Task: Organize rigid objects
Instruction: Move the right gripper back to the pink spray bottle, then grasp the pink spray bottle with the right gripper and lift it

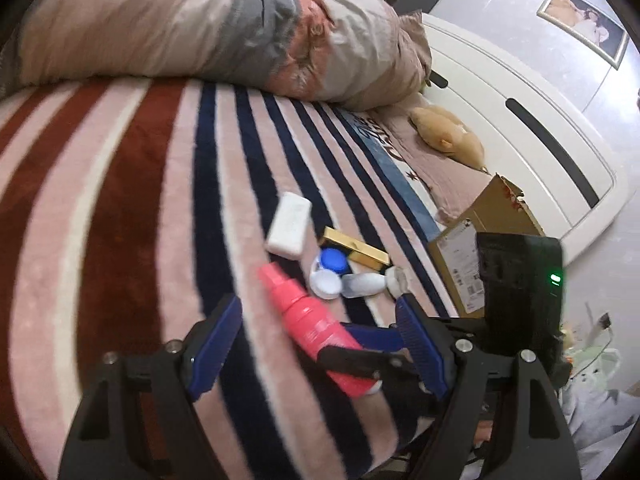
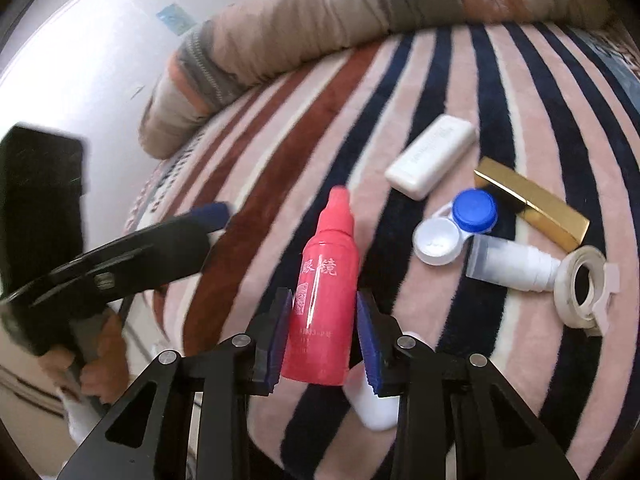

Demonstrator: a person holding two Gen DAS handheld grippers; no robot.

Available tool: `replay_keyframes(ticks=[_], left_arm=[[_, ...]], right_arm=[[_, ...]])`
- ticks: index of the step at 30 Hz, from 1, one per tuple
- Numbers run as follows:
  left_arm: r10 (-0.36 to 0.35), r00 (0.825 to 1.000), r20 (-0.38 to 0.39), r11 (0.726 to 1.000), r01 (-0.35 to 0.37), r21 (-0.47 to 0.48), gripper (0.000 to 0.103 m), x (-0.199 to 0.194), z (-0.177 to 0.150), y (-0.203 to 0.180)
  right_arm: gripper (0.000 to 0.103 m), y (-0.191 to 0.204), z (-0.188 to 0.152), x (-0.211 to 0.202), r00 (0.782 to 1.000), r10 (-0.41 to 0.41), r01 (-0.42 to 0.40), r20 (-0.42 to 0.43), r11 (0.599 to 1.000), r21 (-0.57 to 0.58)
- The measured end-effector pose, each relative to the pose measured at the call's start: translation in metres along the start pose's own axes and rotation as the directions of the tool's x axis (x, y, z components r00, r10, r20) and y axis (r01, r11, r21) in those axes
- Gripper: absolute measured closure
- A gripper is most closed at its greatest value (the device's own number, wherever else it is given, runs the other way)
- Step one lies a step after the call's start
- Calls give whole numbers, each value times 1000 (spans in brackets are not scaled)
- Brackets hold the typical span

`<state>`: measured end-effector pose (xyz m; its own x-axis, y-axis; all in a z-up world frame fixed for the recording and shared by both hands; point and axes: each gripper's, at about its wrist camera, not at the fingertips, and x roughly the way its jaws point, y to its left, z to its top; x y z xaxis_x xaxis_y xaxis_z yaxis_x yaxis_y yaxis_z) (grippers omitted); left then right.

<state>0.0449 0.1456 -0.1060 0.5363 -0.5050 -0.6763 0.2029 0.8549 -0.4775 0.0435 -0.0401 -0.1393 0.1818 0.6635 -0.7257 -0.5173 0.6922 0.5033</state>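
Note:
My right gripper [image 2: 323, 320] is shut on a pink spray bottle [image 2: 325, 300], held above the striped blanket; the bottle also shows in the left wrist view [image 1: 312, 320]. My left gripper [image 1: 320, 320] is open, its blue pads either side of that bottle without touching it. On the blanket lie a white case [image 2: 432, 156], a gold box [image 2: 532, 204], a blue-and-white contact lens case [image 2: 456, 226], a small white bottle [image 2: 512, 264] and a tape roll [image 2: 580, 288]. A white cap [image 2: 372, 404] lies under the right gripper.
A rolled duvet [image 1: 200, 28] lies across the far side of the bed. An open cardboard box [image 1: 480, 240] stands at the bed's right edge by the white headboard [image 1: 520, 120]. A tan plush toy [image 1: 448, 132] lies near the headboard.

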Motion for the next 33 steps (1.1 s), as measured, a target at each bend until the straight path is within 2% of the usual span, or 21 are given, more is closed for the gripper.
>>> replay_keyframes(ticks=[2,7,13,17,23,27,30,33], left_arm=[[-4,1000,-28,1000,4,-7,27,11,1,-1],[79,995,-65,996,-82,-47,27,28,-4,8],[90,992,-84,993,-96,-68,27,28,-14,18],[43,996,-82,996,-49,-78,27,28,-16,18],[-47,998,-36,997,44,-66,28,14,-8,-3],[-116,993,12,993,116,-25,50,-2,6,-31],[-134,989,59,991,133,25,54,-17,15,-61],[-123,987,102,987,112,112,59,-28,27,-102]], right_arm=[[76,4,-1,-5,1000,-4,5,10,999,-39],[75,6,-2,16,994,-93,86,-60,990,-111],[76,5,-3,29,990,-111,97,-91,985,-141],[77,17,-5,25,989,-140,128,-46,972,-197],[77,41,-4,-7,997,-60,70,45,961,-269],[77,52,-2,-42,994,-11,43,106,953,-301],[76,53,-1,-74,988,5,47,157,944,-327],[76,49,-1,-108,979,21,49,204,942,-333]])
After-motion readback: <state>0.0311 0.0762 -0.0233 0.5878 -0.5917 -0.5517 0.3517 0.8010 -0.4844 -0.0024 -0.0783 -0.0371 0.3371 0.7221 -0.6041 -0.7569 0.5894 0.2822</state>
